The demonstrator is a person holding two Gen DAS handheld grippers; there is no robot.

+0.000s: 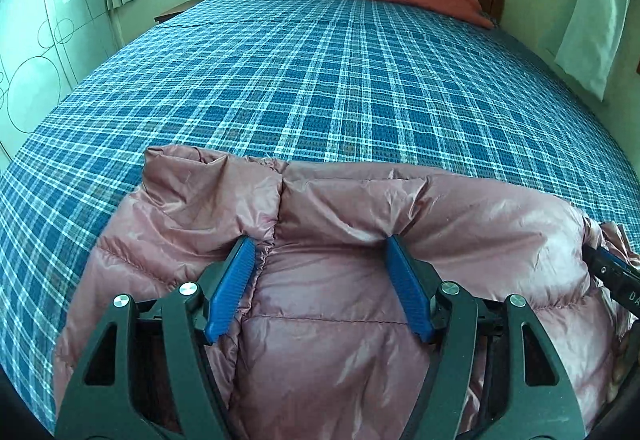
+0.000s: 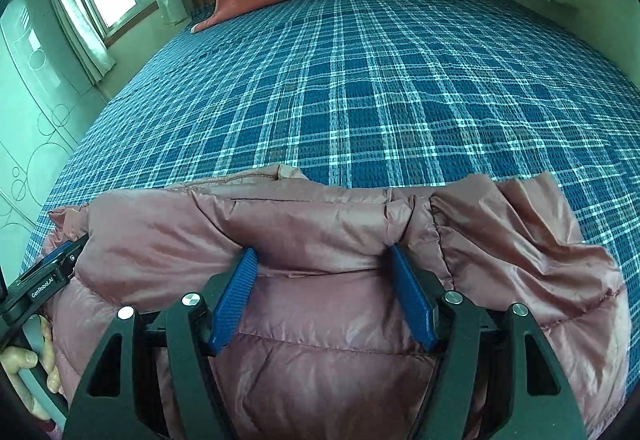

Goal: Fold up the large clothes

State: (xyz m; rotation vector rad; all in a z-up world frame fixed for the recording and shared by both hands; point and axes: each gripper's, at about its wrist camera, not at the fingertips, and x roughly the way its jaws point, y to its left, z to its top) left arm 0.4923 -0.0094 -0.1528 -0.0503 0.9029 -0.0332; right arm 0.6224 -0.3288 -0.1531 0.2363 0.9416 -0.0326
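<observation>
While both tools stood spread over the folded edge, the step in hand looked like the release after a fold — the jacket [image 1: 340, 280] lay doubled on the bed [image 1: 320, 88], its rolled far edge just ahead of the blue pads.

The left tool [image 1: 322, 246] had its pads wide apart, their tips tucked under that puffy fold but not pressing it together; cloth sat between them, unpinched. The right tool [image 2: 324, 254] stood the same way, spread, with its tips at the underside of the fold. In the right wrist view the left tool showed at the left edge, gripped by a hand [image 2: 28, 364], beside the jacket's near corner.

The jacket was a dusty-pink quilted puffer, shiny and slippery-looking, stitched in broad channels. Beyond the right tool's right pad a loose flap — perhaps a sleeve or hem — spilled rumpled onto the plaid sheet.

Next, I judged, the tools would need to draw back clear of the fold without dragging it open, then take that loose part or a side edge for a further fold. Padding that springy may well creep back.
</observation>
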